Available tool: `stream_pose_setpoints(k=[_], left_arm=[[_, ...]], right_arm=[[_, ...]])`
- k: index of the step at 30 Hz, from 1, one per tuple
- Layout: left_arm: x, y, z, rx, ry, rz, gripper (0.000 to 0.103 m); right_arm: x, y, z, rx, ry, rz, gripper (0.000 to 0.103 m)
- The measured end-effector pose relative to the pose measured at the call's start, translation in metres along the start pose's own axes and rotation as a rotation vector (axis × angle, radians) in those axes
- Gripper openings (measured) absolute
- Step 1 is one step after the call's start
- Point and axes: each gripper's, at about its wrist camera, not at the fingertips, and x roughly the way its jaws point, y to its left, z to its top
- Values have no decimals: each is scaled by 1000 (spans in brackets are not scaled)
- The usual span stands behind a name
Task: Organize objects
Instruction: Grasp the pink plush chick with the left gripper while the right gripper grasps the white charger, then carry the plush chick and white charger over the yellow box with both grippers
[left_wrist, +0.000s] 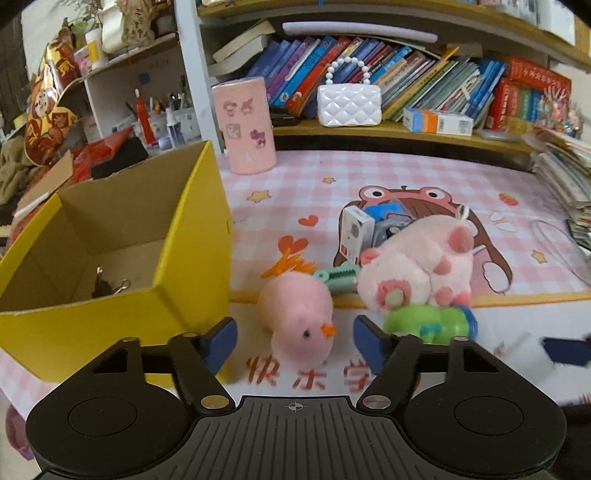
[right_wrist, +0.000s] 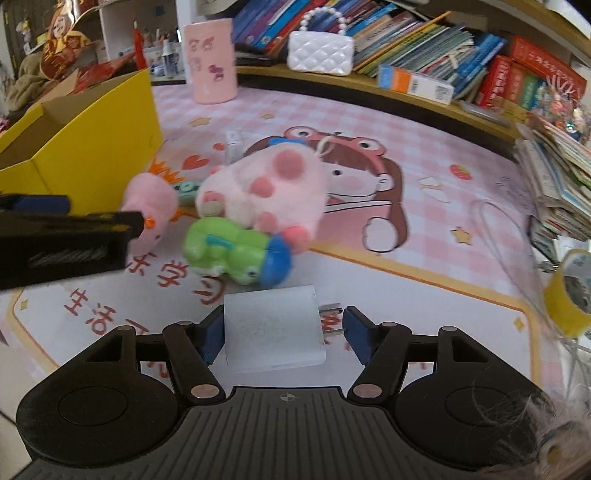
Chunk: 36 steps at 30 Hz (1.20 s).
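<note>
**A:** Left wrist view, biggest stuff first: pink checkered mat (left_wrist: 406, 173) covers the desk, and the yellow cardboard box (left_wrist: 122, 258) sits on its left edge with a binder clip (left_wrist: 110, 286) inside. Everything else I'll place off that box.

**B:** Toys?

**A:** Right of the box: spotted pink plush (left_wrist: 421, 266), then the pink chick plush (left_wrist: 299, 314) closest to the box, with the green toy (left_wrist: 428, 321) beyond it.

**B:** Grippers?

**A:** Left gripper (left_wrist: 295, 338) has its fingers apart either side of the chick, not touching. Right gripper (right_wrist: 280, 332), far from the box, straddles a white charger (right_wrist: 273, 328); left pad touches it, right pad has a gap.
</note>
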Motion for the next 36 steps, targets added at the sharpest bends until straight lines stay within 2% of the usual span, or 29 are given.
stream_pose_setpoints(k=[2, 12, 15, 20, 23, 27, 32, 36], left_arm=[[11, -5, 4, -5, 16, 22, 55], [46, -12, 0, -25, 85, 61, 54], [45, -8, -1, -57, 84, 48, 41], [32, 2, -5, -97, 78, -14, 40], [19, 11, -13, -143, 93, -83, 40], [2, 20, -25, -142, 106, -150, 40], [-19, 41, -37, -135, 100, -191, 40], [-38, 66, -46, -135, 73, -195, 40]], right_arm=[[-4, -4, -1, -3, -8, -7, 63], [-7, -14, -4, 1, -10, -21, 63], [-7, -14, -4, 1, -9, -21, 63], [-10, -10, -5, -8, -15, -24, 63], [-12, -3, -6, -10, -14, -23, 63], [-16, 9, -10, -12, -13, -22, 63], [-25, 31, -15, -11, -25, -18, 63], [-32, 50, -17, -1, -29, -10, 64]])
